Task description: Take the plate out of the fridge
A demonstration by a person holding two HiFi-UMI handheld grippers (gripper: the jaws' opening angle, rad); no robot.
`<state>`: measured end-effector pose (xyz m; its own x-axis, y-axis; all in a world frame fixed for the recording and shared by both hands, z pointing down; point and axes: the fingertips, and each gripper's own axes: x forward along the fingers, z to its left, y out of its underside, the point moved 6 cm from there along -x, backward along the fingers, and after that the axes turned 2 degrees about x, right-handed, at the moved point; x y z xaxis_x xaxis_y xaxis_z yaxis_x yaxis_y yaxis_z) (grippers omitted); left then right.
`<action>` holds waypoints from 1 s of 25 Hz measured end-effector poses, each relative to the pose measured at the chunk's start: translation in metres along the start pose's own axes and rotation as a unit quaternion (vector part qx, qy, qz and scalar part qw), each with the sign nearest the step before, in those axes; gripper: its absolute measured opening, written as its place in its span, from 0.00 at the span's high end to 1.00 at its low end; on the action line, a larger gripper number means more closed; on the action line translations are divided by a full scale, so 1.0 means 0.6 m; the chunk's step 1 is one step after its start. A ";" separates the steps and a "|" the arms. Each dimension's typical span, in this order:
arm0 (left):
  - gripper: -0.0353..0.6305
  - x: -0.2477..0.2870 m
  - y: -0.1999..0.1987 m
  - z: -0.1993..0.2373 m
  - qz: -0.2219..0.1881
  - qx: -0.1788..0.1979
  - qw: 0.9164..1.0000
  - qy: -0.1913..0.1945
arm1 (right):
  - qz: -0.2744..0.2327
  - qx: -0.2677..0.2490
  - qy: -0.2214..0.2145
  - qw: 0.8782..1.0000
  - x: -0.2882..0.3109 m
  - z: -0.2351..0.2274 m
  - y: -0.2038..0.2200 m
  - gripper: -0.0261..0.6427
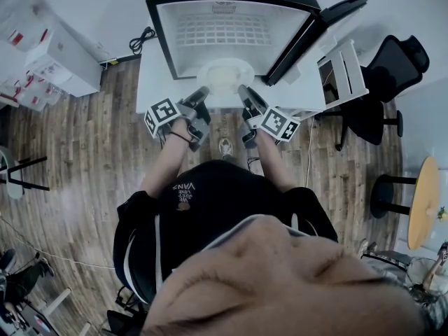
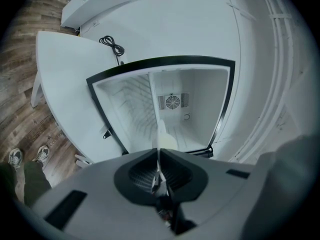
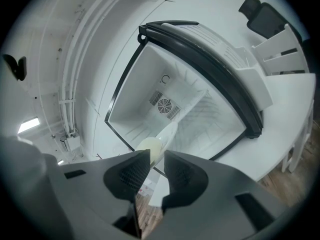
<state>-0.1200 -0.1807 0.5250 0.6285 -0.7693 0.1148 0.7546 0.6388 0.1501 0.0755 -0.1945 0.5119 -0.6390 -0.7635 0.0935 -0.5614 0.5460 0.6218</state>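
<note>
A round white plate (image 1: 225, 75) hangs level at the mouth of the open mini fridge (image 1: 231, 26), held by its near rim on both sides. My left gripper (image 1: 203, 95) is shut on the rim's left part. In the left gripper view the plate (image 2: 164, 136) shows edge-on, running out from the closed jaws (image 2: 158, 156) toward the fridge's back fan (image 2: 173, 102). My right gripper (image 1: 245, 95) grips the rim's right part. In the right gripper view the cream plate edge (image 3: 151, 148) sits between the jaws (image 3: 156, 166), which stand partly apart around it.
The fridge door (image 1: 308, 37) is swung open to the right, its shelves (image 1: 343, 72) facing out. The fridge stands on a low white platform (image 1: 150, 82) with a black cable (image 1: 143, 40) behind. An office chair (image 1: 392, 68), stool and round wooden table (image 1: 423, 201) are at right; white boxes (image 1: 56, 54) at left.
</note>
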 end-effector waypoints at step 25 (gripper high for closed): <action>0.90 -0.043 0.041 0.005 0.004 0.005 1.000 -0.002 | 0.009 -0.008 0.003 1.000 -0.046 0.015 0.034 0.82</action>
<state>-0.1181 -0.1451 0.5289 0.6336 -0.7644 0.1193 0.7476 0.6446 0.1597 0.0770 -0.1590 0.5154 -0.6454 -0.7560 0.1091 -0.5413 0.5535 0.6330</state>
